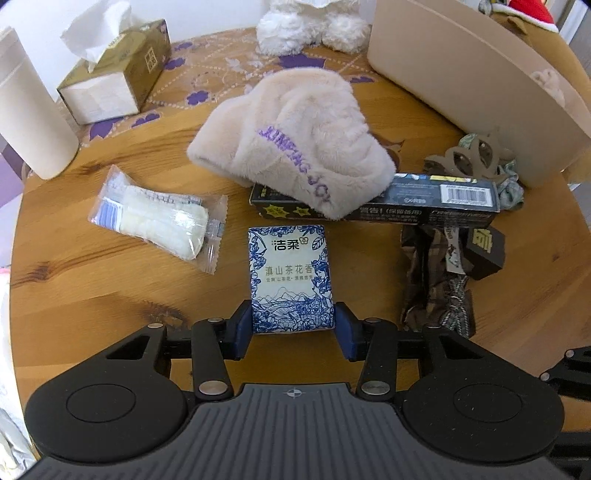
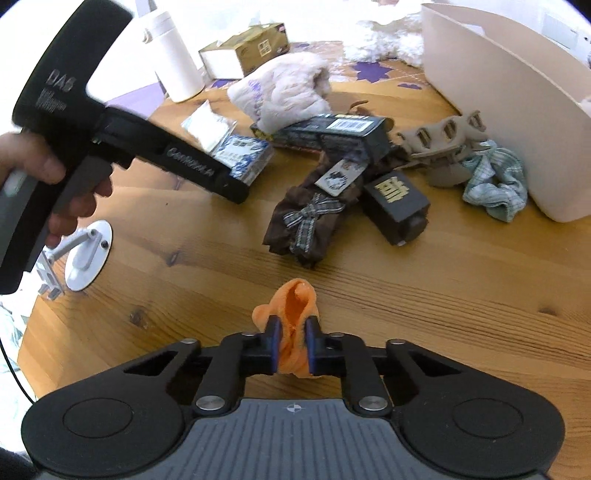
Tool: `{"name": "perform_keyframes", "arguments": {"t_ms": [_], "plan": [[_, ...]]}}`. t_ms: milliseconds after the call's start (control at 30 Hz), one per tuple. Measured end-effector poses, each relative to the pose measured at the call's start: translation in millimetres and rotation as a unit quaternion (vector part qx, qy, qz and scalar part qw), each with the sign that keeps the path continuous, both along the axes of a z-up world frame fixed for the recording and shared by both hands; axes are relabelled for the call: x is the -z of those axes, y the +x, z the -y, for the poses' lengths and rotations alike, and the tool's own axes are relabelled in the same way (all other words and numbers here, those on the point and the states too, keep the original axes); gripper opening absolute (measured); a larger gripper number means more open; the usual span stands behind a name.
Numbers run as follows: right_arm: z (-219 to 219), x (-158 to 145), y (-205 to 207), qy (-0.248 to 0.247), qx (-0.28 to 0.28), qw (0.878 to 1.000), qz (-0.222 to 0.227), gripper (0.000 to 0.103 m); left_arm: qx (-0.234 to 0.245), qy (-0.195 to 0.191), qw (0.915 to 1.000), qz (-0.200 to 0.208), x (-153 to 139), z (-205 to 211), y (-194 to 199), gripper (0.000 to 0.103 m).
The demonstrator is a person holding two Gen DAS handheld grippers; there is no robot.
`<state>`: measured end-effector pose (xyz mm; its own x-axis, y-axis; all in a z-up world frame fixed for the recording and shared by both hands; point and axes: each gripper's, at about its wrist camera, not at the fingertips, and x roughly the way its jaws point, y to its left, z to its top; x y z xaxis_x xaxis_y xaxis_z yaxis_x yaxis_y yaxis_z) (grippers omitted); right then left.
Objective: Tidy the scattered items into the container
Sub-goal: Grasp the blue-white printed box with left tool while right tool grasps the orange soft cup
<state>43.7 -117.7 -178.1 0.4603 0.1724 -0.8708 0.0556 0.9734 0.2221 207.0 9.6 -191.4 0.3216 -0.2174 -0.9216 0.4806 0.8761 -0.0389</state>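
My left gripper (image 1: pixel 293 323) is shut on the near end of a blue-and-white tissue pack (image 1: pixel 290 275) that lies on the round wooden table (image 1: pixel 110 295). My right gripper (image 2: pixel 293 338) is shut on a small orange cloth (image 2: pixel 295 302), bunched between its pads at the table's near side. The beige container (image 1: pixel 461 74) stands at the back right. Before it lie a fluffy cream hat (image 1: pixel 295 140), a long black box (image 1: pixel 424 205), a brown bow-tied bundle (image 2: pixel 314 218), a small black box (image 2: pixel 395 203), a beige hair claw (image 2: pixel 439 140) and a checked cloth (image 2: pixel 495 184).
A clear-wrapped white packet (image 1: pixel 159 218) lies left of the tissue pack. A tissue box (image 1: pixel 118 74), a white cylinder (image 1: pixel 26 110) and a white plush toy (image 1: pixel 306 26) stand at the back. A person's hand (image 2: pixel 44 173) holds the left gripper's handle. A white round mount (image 2: pixel 88 254) sits at the left edge.
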Motion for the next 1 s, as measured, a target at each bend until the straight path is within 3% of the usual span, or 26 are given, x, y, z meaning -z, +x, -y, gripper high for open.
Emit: {"name": "perform_keyframes", "arguments": {"t_ms": [367,400,467,500,533,667,700,733,767,1000], "plan": [[19,-10,-9,-0.008,-0.012,1.000,0.016,0.005,-0.006,-0.008,0.9997,0.022,-19,-12,-9,0.047],[18,-12,-10,-0.009,-0.015,1.000,0.023,0.009,-0.007,-0.008,0.9997,0.022,-20,-13,-10,0.047],[16,-11,-7,-0.001,-0.022,0.999,0.026,0.039,-0.011,-0.007,0.9997,0.021,-19,-15,-11,0.047],[13,-9,-5,0.009,-0.029,0.999,0.018,0.062,-0.012,-0.007,0.9997,0.019,-19,-15,-11,0.047],[9,-8,-3,0.009,-0.034,0.999,0.015,0.069,-0.013,-0.007,0.9997,0.018,-18,-15,-11,0.047],[-13,6,9,-0.024,-0.074,0.997,0.004,0.064,-0.010,-0.006,0.9998,0.016,-18,-16,-16,0.047],[-16,10,13,-0.026,-0.079,0.997,-0.004,0.046,-0.008,-0.007,0.9998,0.015,-18,-16,-18,0.047],[-19,14,15,-0.028,-0.080,0.996,-0.013,0.016,-0.006,-0.007,0.9999,0.015,-18,-17,-19,0.047],[-20,15,18,-0.032,-0.076,0.997,-0.015,0.012,-0.005,-0.006,0.9999,0.015,-19,-17,-21,0.047],[-17,-6,15,-0.031,-0.071,0.997,0.022,0.010,0.003,-0.020,0.9994,0.028,-33,-20,-28,0.046]]}}
